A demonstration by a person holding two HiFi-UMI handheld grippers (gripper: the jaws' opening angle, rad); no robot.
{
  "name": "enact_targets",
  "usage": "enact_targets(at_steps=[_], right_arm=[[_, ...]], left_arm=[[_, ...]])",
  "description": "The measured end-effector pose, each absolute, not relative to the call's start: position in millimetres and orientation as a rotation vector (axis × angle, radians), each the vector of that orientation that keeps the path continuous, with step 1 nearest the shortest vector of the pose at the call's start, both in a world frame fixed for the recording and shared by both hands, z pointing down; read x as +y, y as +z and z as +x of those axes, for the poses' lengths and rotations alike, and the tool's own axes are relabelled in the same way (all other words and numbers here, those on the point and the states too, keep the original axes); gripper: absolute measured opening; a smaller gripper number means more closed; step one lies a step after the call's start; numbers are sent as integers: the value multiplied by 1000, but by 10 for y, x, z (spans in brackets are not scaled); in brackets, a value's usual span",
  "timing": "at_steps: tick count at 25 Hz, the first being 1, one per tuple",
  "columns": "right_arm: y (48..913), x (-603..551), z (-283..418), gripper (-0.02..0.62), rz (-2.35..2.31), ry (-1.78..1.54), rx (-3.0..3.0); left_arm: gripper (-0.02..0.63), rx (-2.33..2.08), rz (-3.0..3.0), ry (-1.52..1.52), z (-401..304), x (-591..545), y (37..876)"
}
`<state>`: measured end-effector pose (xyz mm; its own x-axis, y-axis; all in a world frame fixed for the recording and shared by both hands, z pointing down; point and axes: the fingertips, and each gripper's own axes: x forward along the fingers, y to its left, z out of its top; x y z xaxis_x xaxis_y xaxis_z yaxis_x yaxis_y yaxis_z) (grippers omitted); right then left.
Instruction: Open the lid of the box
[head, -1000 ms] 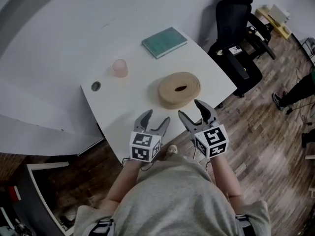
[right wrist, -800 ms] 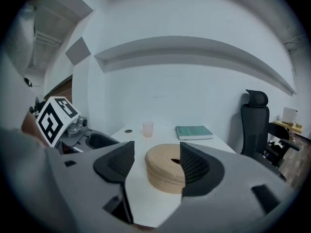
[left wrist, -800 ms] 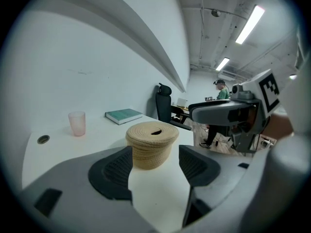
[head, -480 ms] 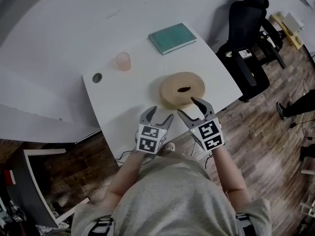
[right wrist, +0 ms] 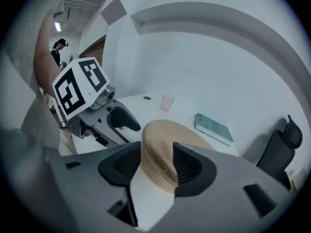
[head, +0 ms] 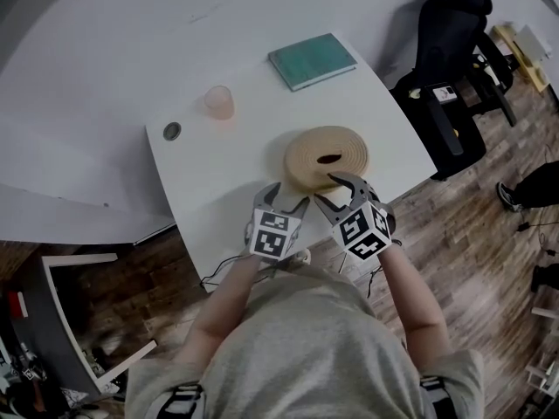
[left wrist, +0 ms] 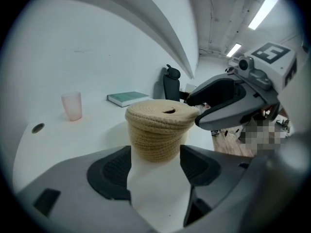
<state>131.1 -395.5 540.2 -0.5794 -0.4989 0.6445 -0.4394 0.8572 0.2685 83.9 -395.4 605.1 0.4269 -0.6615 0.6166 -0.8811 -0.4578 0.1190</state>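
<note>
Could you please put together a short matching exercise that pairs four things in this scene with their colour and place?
Things:
1. woven box
2. cup
3. book
4. office chair

Descriptions:
A. black, on the wooden floor beside the table
B. beige, by the table's near edge
C. teal, lying flat near the table's far corner
D. pink, standing upright on the table

Pairs: 1-B, 2-D, 3-C, 4-A
</note>
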Motion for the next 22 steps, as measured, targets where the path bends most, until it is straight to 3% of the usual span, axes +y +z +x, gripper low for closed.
enact_targets(at_steps=[11,22], right_arm=[[5617,-3972,1289,128,461,-289,-2134],[5679,-3974,1299,106,379,-386,-2077]], left_arm=[[287,-1317,2226,733,886,-4130,6240],[287,-1307,2227,737,929,-4232,6315]])
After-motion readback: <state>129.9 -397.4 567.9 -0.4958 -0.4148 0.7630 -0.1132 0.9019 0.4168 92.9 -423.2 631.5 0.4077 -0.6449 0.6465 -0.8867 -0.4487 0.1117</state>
